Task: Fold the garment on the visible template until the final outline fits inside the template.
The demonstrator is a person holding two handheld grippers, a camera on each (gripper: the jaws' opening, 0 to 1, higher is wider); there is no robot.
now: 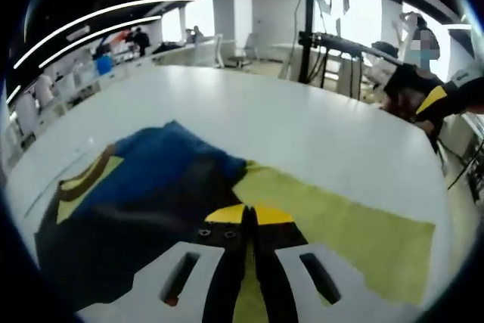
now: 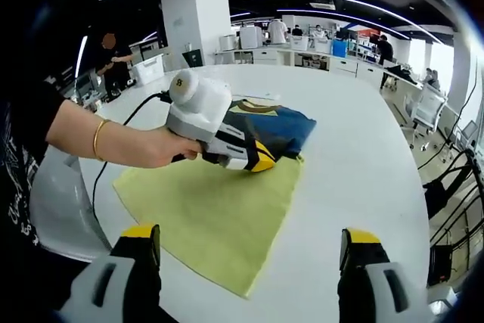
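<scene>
- Nearest in the right gripper view, the right hand-held gripper (image 2: pixel 249 259) hangs above the surface (image 2: pixel 355 164) with its jaws spread wide and nothing between them.
- Just beyond it, the yellow-green template (image 2: pixel 215 209) lies flat, its near half bare.
- Next out, the left hand-held gripper (image 2: pixel 261 158) sits low at the garment's near edge; in the left gripper view its yellow tips (image 1: pixel 248 215) meet (whether cloth is pinched there, I cannot tell).
- The dark blue garment (image 2: pixel 276 130) is bunched on the template's far end, spilling past its far edge.
- My read: lift that edge low and slow, draw it toward the bare half, and bring the free right gripper in to pin the fold line.
</scene>
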